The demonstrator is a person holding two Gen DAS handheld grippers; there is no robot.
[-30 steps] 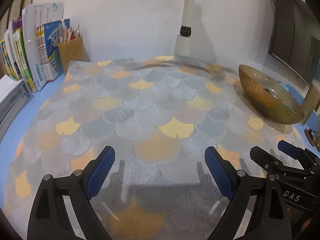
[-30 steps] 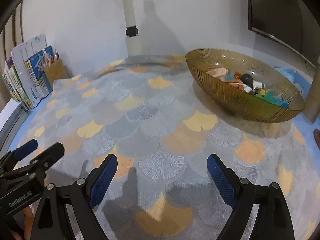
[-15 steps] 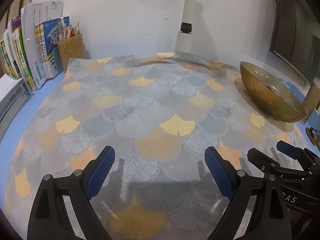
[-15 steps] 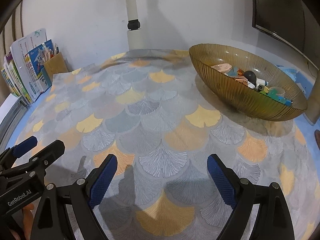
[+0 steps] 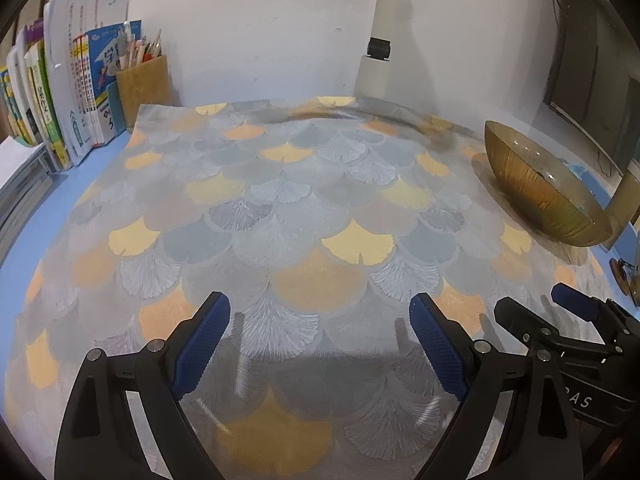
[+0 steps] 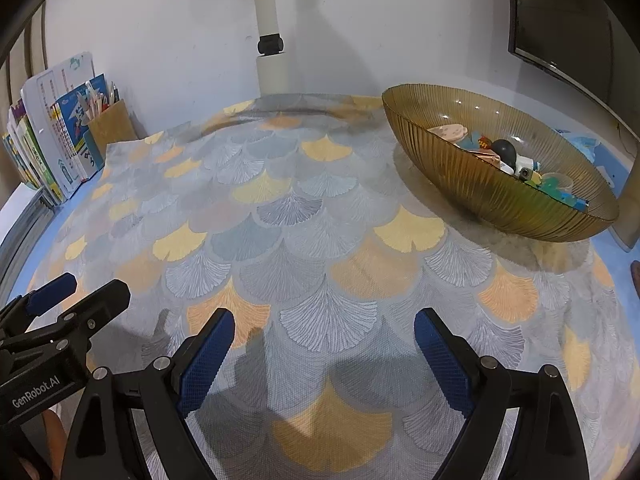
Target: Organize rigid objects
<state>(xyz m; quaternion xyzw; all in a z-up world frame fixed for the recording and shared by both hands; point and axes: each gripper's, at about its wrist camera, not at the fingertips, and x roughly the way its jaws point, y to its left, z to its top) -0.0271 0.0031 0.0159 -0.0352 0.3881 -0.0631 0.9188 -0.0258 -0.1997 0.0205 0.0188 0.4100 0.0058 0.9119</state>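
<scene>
Progress: I judge sorting finished or unstarted | small rigid toys point(image 6: 516, 162) piled in ribbed amber glass bowl point(image 6: 472, 192), far right | fan-patterned mat point(image 6: 304, 240) bare | left gripper point(image 5: 320, 320), right gripper point(image 6: 320, 326): gaping, empty

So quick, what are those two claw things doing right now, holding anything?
Left gripper: open, holding nothing, above the patterned mat.
Right gripper: open, holding nothing, above the same mat.
</scene>
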